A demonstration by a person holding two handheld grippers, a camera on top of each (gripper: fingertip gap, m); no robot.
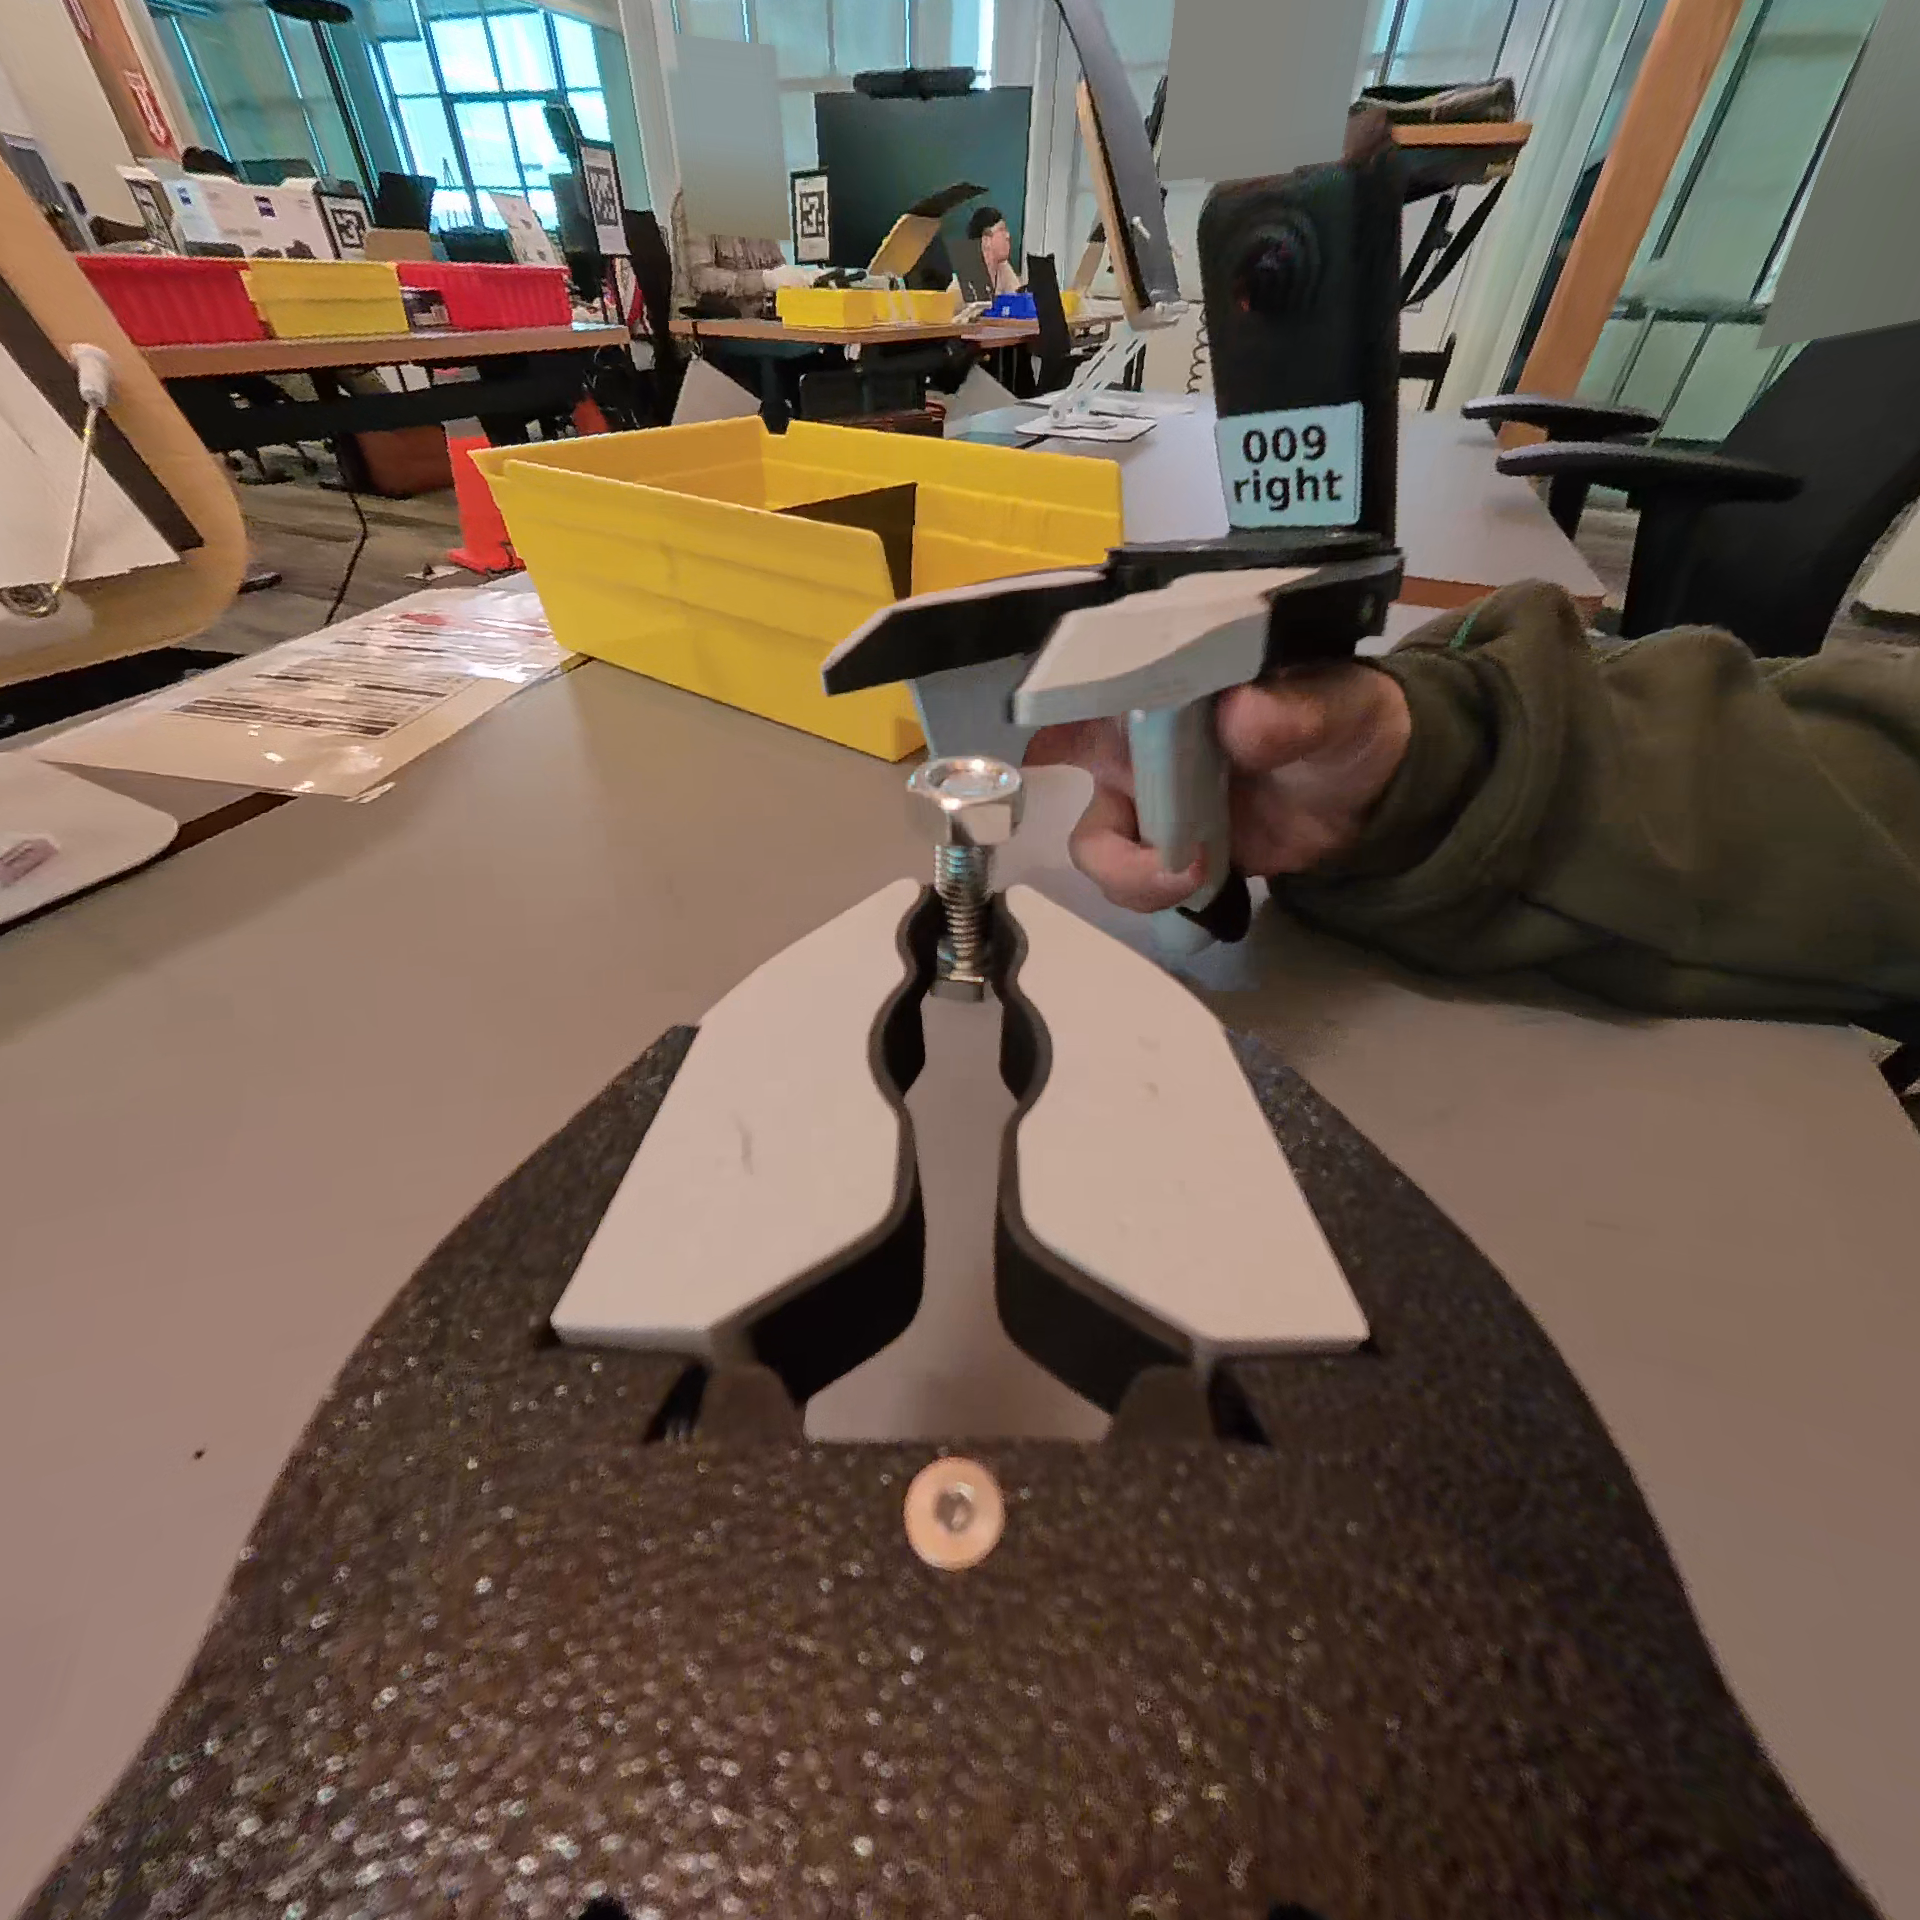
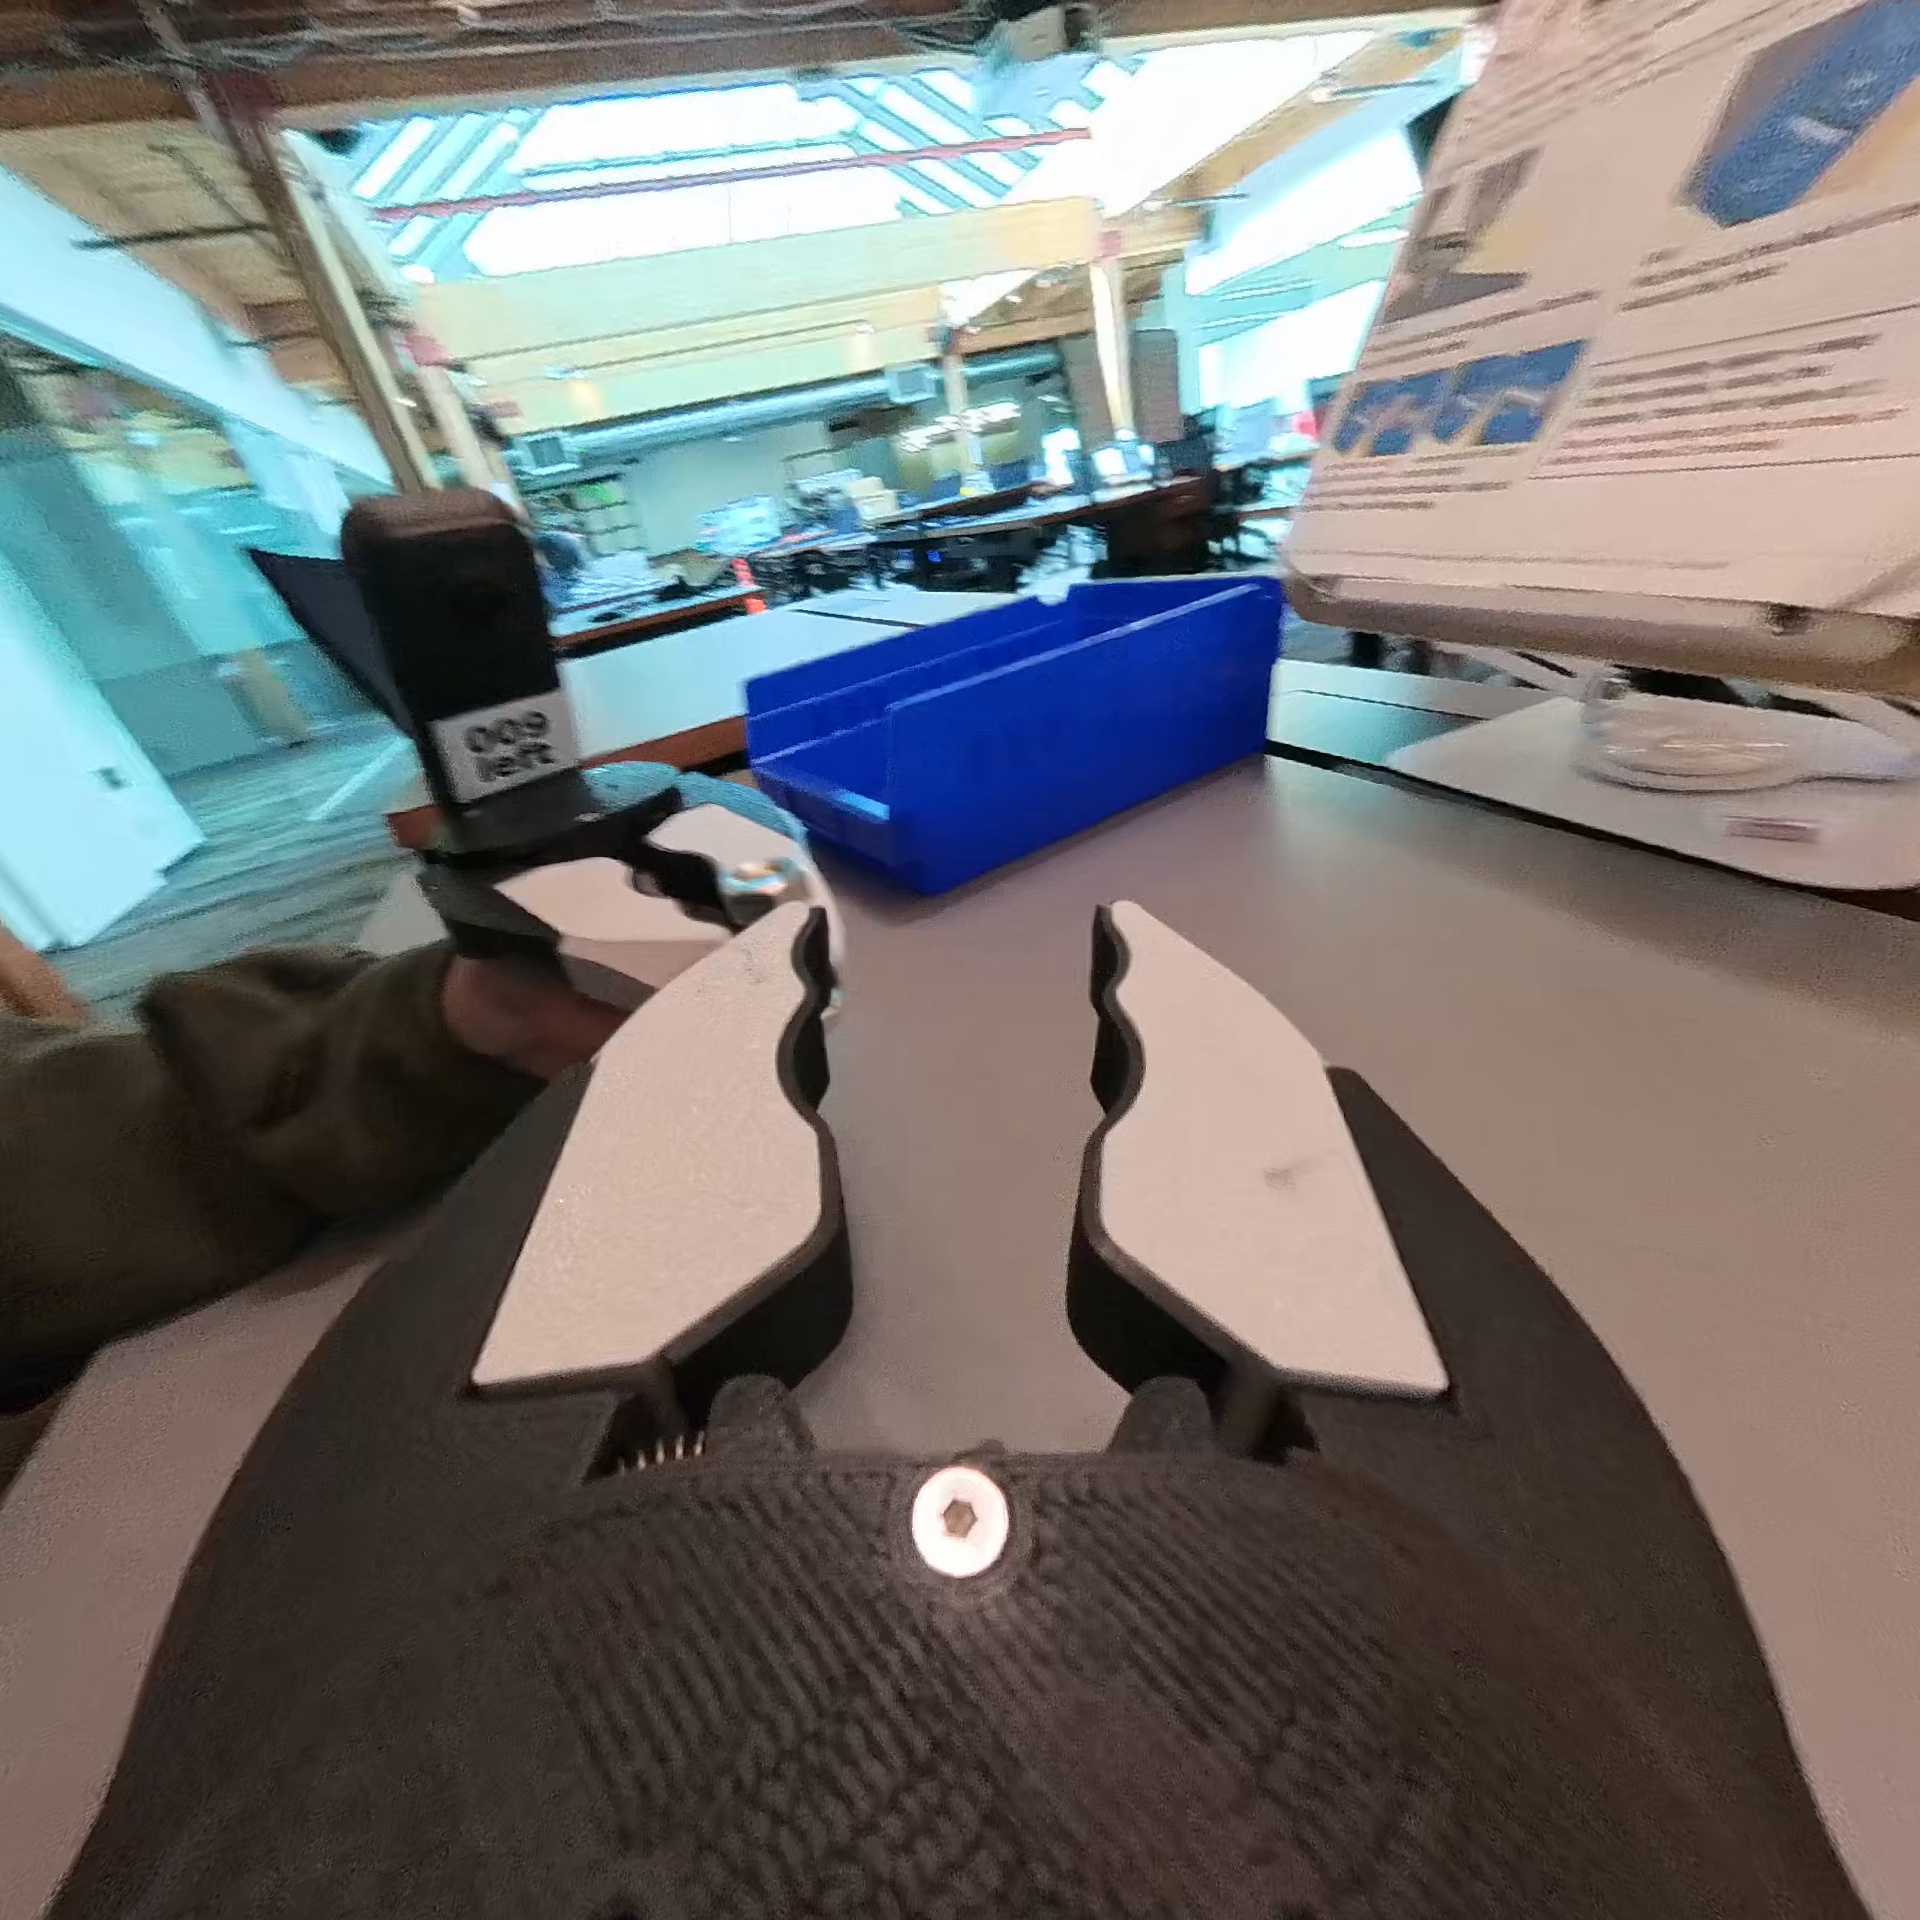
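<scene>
Bolt (image 1: 961, 883) sits upright, pinched at its threaded shank between the left gripper's (image 1: 961, 940) tips, hex head on top. Right gripper (image 2: 961, 961) hangs just past it, spread wide with nothing inside, its hand (image 1: 1236, 790) wrapped around the handle, sleeve resting on the table (image 1: 520, 1039). Yellow bin (image 1: 727, 561) farther back.

My grey desk (image 1: 416, 935) fills the lower frame. Upper left: tall grid windows (image 1: 468, 114) admit daylight above desks carrying red and yellow bins (image 1: 322, 296). At right, a black office chair (image 1: 1766, 499). Overhead, skylights (image 2: 727, 156) between timber beams (image 2: 343, 301).
</scene>
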